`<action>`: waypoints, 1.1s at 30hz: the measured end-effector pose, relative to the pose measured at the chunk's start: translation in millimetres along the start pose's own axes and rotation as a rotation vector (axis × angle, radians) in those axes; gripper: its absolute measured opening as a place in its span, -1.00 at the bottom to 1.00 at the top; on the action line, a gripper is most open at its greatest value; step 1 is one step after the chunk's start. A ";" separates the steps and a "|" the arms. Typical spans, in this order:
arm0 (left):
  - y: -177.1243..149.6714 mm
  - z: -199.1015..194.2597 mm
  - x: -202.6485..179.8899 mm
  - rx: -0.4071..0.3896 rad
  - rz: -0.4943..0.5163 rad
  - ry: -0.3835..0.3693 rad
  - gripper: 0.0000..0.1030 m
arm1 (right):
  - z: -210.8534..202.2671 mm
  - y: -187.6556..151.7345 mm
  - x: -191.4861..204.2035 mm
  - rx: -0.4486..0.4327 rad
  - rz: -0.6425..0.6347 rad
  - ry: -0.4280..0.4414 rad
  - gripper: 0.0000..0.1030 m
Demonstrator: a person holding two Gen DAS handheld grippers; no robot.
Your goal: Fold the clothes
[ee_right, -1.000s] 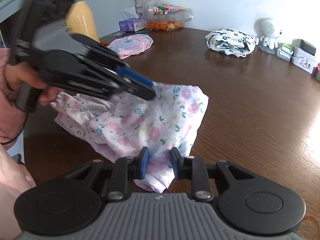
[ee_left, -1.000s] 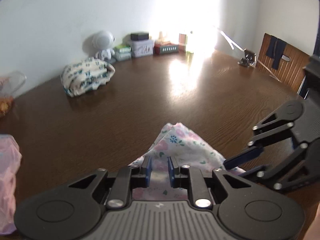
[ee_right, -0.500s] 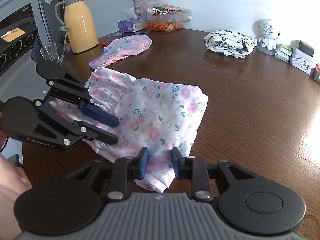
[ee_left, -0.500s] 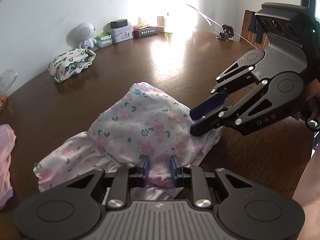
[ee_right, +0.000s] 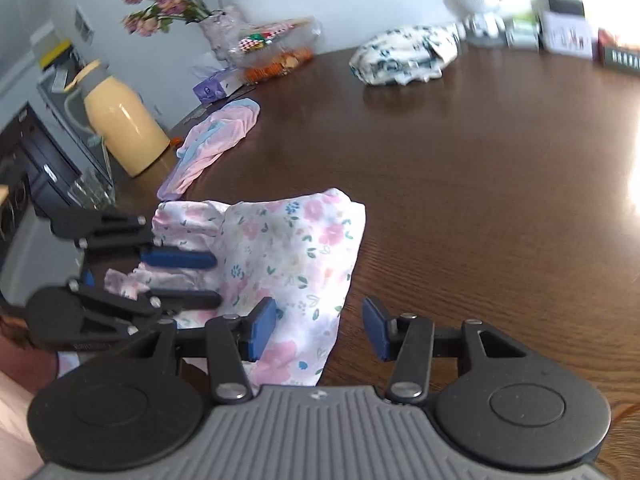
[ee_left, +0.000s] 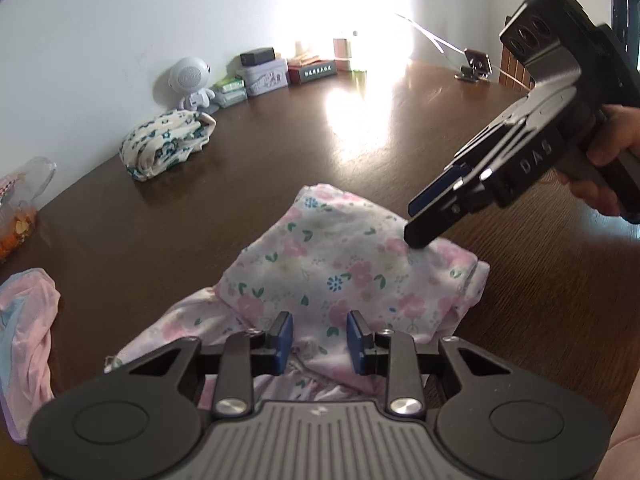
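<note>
Dark wooden table (ee_left: 400, 128), sun glare across its far end, small boxes and a white toy robot (ee_left: 191, 84) lined along the wall.

Left wrist view: floral garment (ee_left: 340, 272) lies on the table, part-folded, one layer doubled over a ruffled lower part. Left gripper (ee_left: 319, 336) spread, blue pads either side of the near cloth edge, not pinching; released, by the look of it. Right gripper (ee_left: 430, 216) comes in from the right, seen side-on, its tip low over or touching the fold's far side; its gap is not readable from here. Probably pressing or steadying the fold. A folded blue-print garment (ee_left: 166, 144) sits well apart near the wall, likely the done pile. A pink garment (ee_left: 28, 320) lies at left.

Right wrist view: settles what the other cannot. The right gripper (ee_right: 319, 328) is wide apart, one pad over cloth, the other over bare wood, holding nothing. It also shows the left gripper (ee_right: 212, 276) from the side, fingers parted above and below the ruffled edge. Only here: yellow flask (ee_right: 120, 128), flower vase (ee_right: 220, 32), snack bag (ee_right: 276, 48).

Judgement: fold just laid, both tools let go; next grasp pending.
</note>
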State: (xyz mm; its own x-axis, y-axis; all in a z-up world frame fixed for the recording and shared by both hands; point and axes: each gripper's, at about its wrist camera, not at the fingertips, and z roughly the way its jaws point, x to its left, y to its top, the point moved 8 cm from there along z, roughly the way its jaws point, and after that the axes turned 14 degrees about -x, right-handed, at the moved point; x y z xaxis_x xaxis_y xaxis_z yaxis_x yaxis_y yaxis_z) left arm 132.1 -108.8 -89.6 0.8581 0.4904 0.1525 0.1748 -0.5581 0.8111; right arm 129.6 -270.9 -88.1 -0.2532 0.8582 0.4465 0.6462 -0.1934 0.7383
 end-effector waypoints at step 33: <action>9.0 2.6 -12.9 -0.052 0.022 -0.087 -0.46 | -4.0 23.8 -2.2 0.029 0.058 -0.045 -0.86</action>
State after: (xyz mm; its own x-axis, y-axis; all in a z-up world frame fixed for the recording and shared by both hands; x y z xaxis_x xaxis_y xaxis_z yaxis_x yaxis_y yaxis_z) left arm 123.9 -121.9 -85.8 0.9005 0.4171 0.1231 0.1319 -0.5316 0.8367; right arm 142.6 -279.3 -69.5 -0.1829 0.8665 0.4644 0.6794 -0.2301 0.6968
